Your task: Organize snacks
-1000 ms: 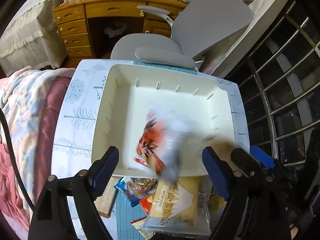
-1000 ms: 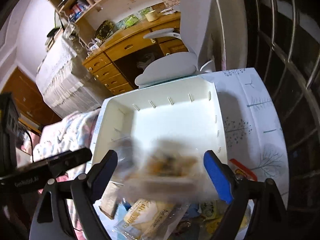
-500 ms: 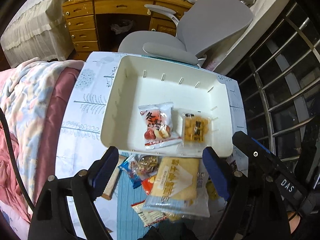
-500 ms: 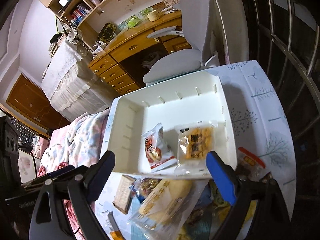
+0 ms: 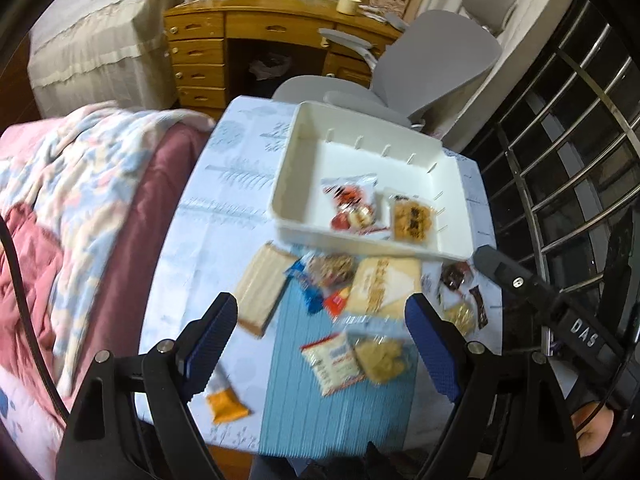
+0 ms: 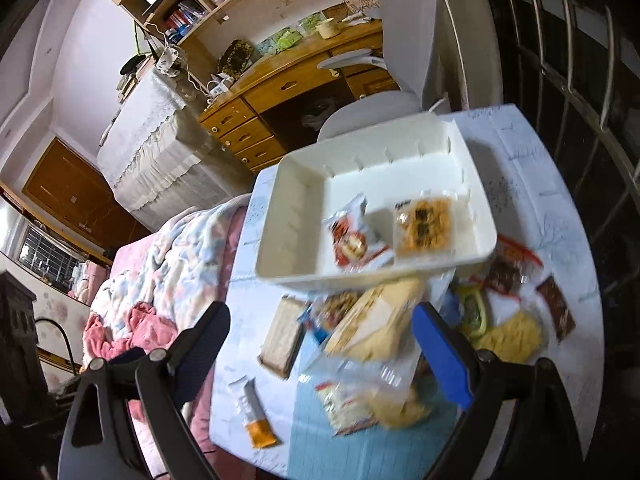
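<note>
- Two packets lie in the white bin (image 5: 288, 184); the other snacks (image 5: 384, 284) sit just beside its near wall.
- Your left gripper (image 5: 322, 330) and right gripper (image 6: 320, 344) hang spread and empty; next, pick a loose packet.
- Only your right view shows the yellow noodle pack (image 6: 516, 336) clearly.

Inside the white rectangular plastic tray (image 5: 304, 168), two snack packets lie side by side: the red-printed packet (image 5: 352, 206) left of the clear cracker packet (image 5: 412, 220); loose snacks (image 5: 360, 292) lie before the tray.
</note>
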The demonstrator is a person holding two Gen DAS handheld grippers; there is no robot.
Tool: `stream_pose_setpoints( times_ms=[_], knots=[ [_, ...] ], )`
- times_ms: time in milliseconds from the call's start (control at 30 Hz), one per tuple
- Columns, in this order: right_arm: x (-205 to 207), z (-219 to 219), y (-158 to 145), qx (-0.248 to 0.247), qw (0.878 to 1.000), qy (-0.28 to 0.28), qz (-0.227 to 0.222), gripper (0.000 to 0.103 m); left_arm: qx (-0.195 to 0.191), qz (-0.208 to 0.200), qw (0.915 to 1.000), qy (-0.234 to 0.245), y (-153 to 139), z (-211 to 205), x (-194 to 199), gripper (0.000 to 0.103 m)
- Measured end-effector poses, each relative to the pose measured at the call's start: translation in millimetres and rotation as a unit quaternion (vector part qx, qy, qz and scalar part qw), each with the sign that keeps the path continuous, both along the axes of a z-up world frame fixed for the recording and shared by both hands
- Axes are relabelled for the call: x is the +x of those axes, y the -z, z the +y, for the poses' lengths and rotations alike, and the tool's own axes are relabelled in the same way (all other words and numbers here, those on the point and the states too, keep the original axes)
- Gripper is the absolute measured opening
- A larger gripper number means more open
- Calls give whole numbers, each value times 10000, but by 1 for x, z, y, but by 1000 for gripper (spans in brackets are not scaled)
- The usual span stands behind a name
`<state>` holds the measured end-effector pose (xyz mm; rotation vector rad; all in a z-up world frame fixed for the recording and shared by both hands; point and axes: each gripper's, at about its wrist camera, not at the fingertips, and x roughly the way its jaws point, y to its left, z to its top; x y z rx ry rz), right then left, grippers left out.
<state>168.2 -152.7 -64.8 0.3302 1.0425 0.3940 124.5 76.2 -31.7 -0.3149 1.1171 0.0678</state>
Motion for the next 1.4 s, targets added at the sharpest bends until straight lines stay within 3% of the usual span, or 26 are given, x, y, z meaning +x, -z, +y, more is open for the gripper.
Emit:
stream_pose_setpoints(
  times_ms=[233, 500, 700, 967, 1200, 1400],
  knots=[
    [-47, 6, 9, 160, 9995, -42, 287, 93, -81, 63, 9990, -429, 6, 28, -66, 85],
    [-83, 2, 24, 244, 9979, 9, 595, 93, -255, 333, 9958, -814, 33, 52, -123, 85],
    [-85, -4, 52, 610, 9895, 229, 1294, 93, -343, 674, 9914, -1064, 61, 63, -142, 85],
    [-67, -13, 83, 1086, 9681, 666, 2157, 93, -443, 1161, 9815, -1455, 100, 74, -150, 85],
    [-36, -24, 110, 1122, 9510, 1079, 2673, 93, -643, 1587, 9674, -1865, 135, 79, -139, 85],
    [-6, -30, 129, 975, 9419, 1094, 3022, 93, -738, 1935, 9541, -2163, 167, 78, -118, 85]
  ],
)
